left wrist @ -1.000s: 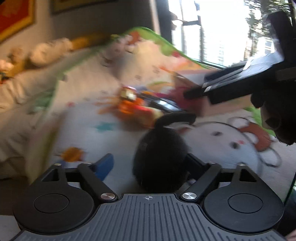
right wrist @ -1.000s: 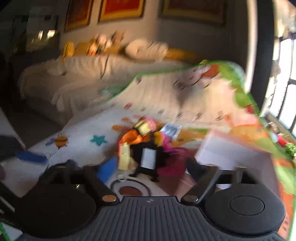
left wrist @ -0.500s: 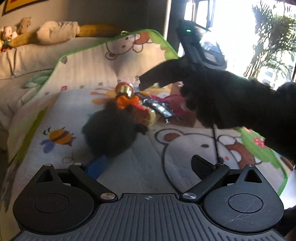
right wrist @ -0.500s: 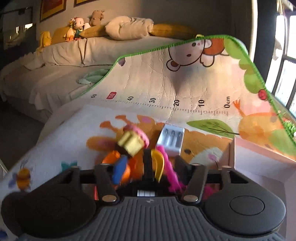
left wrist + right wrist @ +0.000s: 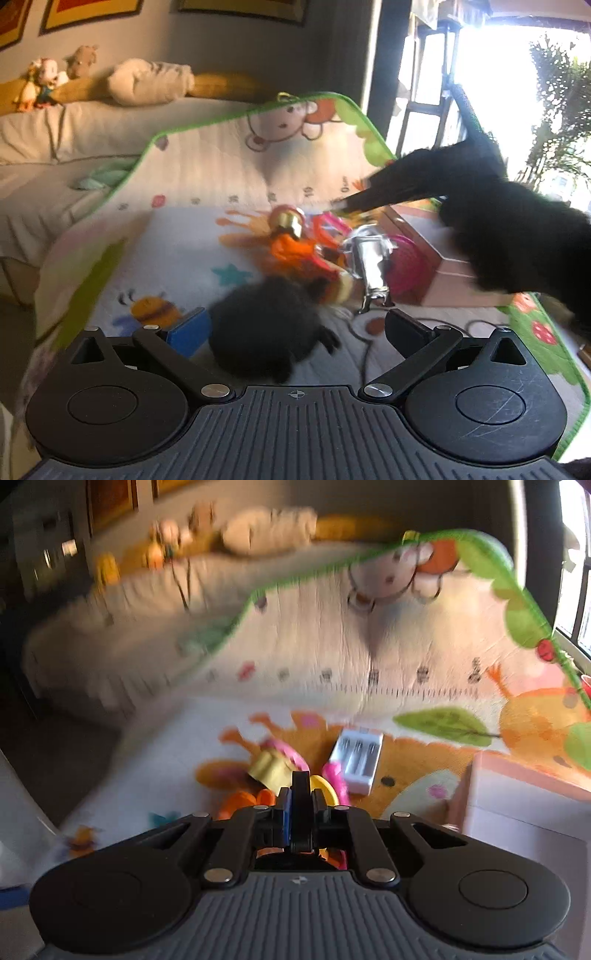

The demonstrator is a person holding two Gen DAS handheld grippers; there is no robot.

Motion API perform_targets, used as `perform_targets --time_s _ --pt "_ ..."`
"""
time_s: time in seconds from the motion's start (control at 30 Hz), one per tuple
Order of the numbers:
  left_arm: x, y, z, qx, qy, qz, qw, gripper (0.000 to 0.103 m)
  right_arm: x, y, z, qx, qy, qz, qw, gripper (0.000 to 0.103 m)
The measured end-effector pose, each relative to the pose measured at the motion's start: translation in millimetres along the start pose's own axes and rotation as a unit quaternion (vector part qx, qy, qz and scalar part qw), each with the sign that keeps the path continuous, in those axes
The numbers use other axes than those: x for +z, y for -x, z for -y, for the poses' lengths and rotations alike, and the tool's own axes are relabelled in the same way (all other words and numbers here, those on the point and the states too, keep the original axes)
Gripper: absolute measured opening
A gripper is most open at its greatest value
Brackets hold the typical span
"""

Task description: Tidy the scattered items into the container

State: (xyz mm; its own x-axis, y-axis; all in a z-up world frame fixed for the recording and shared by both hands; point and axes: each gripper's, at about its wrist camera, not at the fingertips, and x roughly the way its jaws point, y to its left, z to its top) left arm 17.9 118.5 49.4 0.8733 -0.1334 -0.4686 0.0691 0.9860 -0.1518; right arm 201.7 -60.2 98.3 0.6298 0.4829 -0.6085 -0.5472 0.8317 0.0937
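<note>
A black furry toy (image 5: 266, 332) lies on the play mat (image 5: 184, 251) between the fingers of my left gripper (image 5: 295, 325). Its jaws are opening and the pads do not press on the toy. Beyond it sits a pile of toys: a gold and orange one (image 5: 286, 225), a silver piece (image 5: 369, 262) and a pink round one (image 5: 404, 266). A pinkish box (image 5: 439, 273) stands right of the pile. My right gripper (image 5: 301, 782), in a black-gloved hand (image 5: 509, 229), is above the pile, shut on a thin black item (image 5: 301, 801).
A white battery charger (image 5: 356, 757) lies on the mat behind the pile, left of the box (image 5: 517, 812). The mat's far half folds up against a bed (image 5: 55, 129) with soft toys. A window is at the right, and a cable (image 5: 369, 354) runs over the mat.
The right gripper's jaws came down over the pile and shut. The left jaws widened off the black furry toy, which now rests on the mat. The gloved hand shifted right.
</note>
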Motion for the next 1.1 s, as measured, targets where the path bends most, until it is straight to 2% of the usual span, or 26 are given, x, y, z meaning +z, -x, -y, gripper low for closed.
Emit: perform_targets --time_s 0.13,0.2,0.3,0.37,0.5,0.6,0.67,0.73,0.77,0.83,0.9,1.03,1.1 --pt "12 -18 -5 0.015 -0.010 0.003 0.9998 0.103 -13 81 3 0.008 -0.005 0.063 0.998 0.010" --pt "15 -30 -5 0.012 -0.023 -0.005 0.9997 0.103 -25 116 5 0.006 -0.005 0.085 0.996 0.010" --pt "11 -43 0 -0.010 -0.039 -0.028 0.9988 0.103 -46 158 11 0.000 -0.010 0.098 0.995 0.010" --pt "5 -38 12 -0.017 -0.061 -0.027 0.9976 0.103 -62 177 14 -0.010 -0.013 0.101 0.995 0.010" --pt "-10 -12 40 -0.063 -0.115 -0.015 0.9912 0.103 -98 204 29 -0.027 -0.036 0.085 0.995 0.010" --pt "-28 6 71 -0.092 -0.163 -0.018 0.9821 0.103 -125 212 38 -0.033 -0.054 0.067 0.996 0.010" --pt "-40 15 87 -0.120 -0.181 -0.030 0.9756 0.103 -139 210 43 -0.035 -0.067 0.059 0.995 0.010" --pt "-48 20 96 -0.152 -0.176 -0.057 0.9709 0.103 -147 210 45 -0.032 -0.076 0.063 0.995 0.010" --pt "-51 21 100 -0.156 -0.174 -0.067 0.9701 0.103 -148 209 46 -0.027 -0.079 0.065 0.994 0.010" --pt "-57 25 106 -0.145 -0.173 -0.076 0.9711 0.103 -152 206 44 -0.018 -0.077 0.069 0.994 0.010" --pt "-58 33 108 -0.127 -0.167 -0.067 0.9754 0.103 -154 199 40 -0.018 -0.071 0.070 0.995 0.010" --pt "-49 36 104 -0.054 -0.143 -0.035 0.9876 0.103 -155 190 37 -0.016 -0.072 0.082 0.994 0.010" --pt "-44 29 100 -0.018 -0.132 -0.039 0.9903 0.103 -153 186 38 -0.026 -0.069 0.086 0.994 0.011"
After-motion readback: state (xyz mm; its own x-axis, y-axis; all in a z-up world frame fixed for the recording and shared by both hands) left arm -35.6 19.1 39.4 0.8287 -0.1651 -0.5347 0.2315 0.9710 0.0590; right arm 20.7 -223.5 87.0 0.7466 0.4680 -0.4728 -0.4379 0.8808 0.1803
